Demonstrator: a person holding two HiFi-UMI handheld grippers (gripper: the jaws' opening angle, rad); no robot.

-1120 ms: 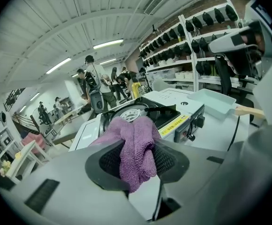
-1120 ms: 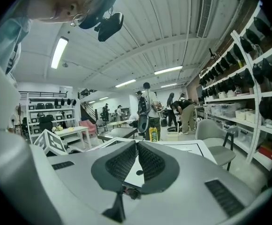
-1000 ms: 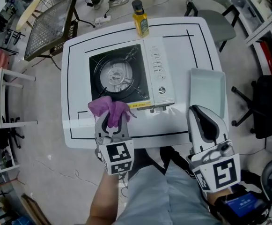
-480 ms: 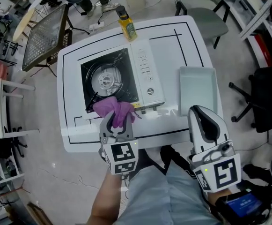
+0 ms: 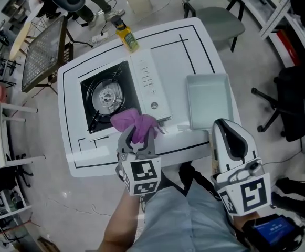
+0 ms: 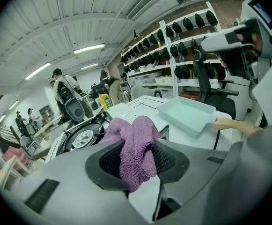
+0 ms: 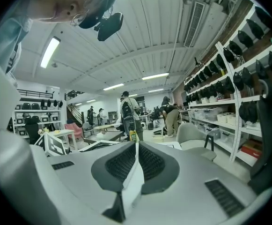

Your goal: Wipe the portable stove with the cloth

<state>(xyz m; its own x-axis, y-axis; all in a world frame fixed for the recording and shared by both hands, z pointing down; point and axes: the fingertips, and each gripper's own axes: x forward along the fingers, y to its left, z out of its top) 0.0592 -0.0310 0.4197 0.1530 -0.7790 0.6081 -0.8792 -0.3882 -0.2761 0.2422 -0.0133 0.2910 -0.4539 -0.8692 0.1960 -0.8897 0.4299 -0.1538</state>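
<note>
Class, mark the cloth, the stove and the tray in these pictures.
cloth (image 5: 134, 121): head view, bunched middle.
stove (image 5: 106, 95): head view, burner centre.
tray (image 5: 210, 103): head view, bare floor.

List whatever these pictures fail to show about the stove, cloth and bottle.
- White portable stove panel print: head view, too small.
- Stove's near corner: head view, covered by the purple terry cloth.
- Yellow bottle label: too small in every view.

Bright, even indoor light from ceiling strip lights (image 7: 50, 52), soft faint shadows on the white worktop (image 5: 183, 56), head view sharp, both gripper views fisheye-warped, black vignetted corners, near foreground slightly soft
</note>
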